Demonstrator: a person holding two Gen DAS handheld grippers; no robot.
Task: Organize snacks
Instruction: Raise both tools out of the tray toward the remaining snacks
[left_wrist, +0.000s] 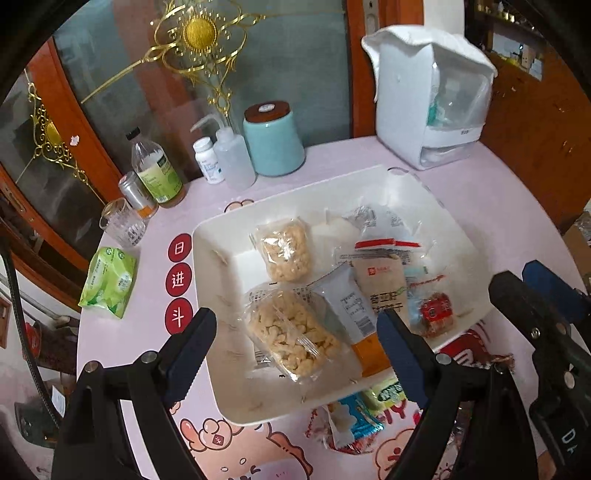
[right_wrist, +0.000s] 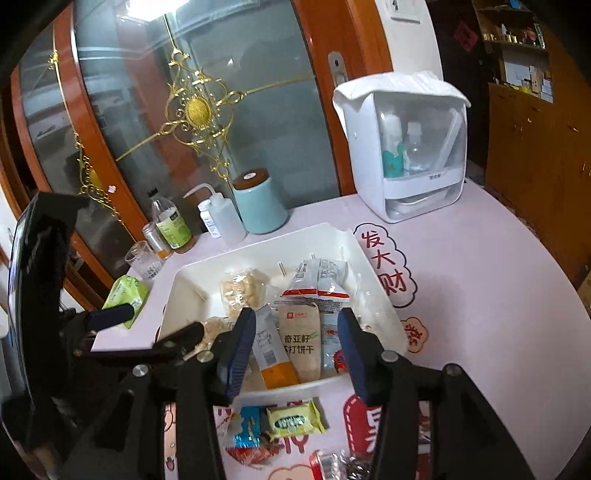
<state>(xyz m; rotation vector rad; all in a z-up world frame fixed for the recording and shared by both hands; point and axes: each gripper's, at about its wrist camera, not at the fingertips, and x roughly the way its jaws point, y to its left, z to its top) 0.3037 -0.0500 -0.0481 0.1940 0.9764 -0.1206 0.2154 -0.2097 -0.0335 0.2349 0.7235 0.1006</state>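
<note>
Snacks lie piled in a white tray (left_wrist: 221, 236) at the middle of both views, on a pink printed tablecloth (left_wrist: 480, 192). In the left wrist view the left gripper (left_wrist: 295, 339) hangs over the tray's lower half with its jaws wide apart and nothing pinched; a clear bag of puffed snack (left_wrist: 291, 339) lies under the gap, and whether the fingers touch it cannot be told. A second puffed bag (left_wrist: 284, 251) sits above it, with a grey-and-orange packet (left_wrist: 351, 306) and a beige cracker pack (left_wrist: 384, 280) to the right.

In the right wrist view the right gripper (right_wrist: 295, 350) stands at a middling width over the tray's near edge, holding nothing; the beige cracker pack shows between its fingers. Below the tray, on the cloth, lie a green-yellow candy (right_wrist: 293, 421) and a blue wrapper (right_wrist: 245, 424), still outside the tray.

At the upper left stand a teal jar (left_wrist: 273, 144), bottles and a glass; a white box (left_wrist: 428, 103) sits at the upper right.
</note>
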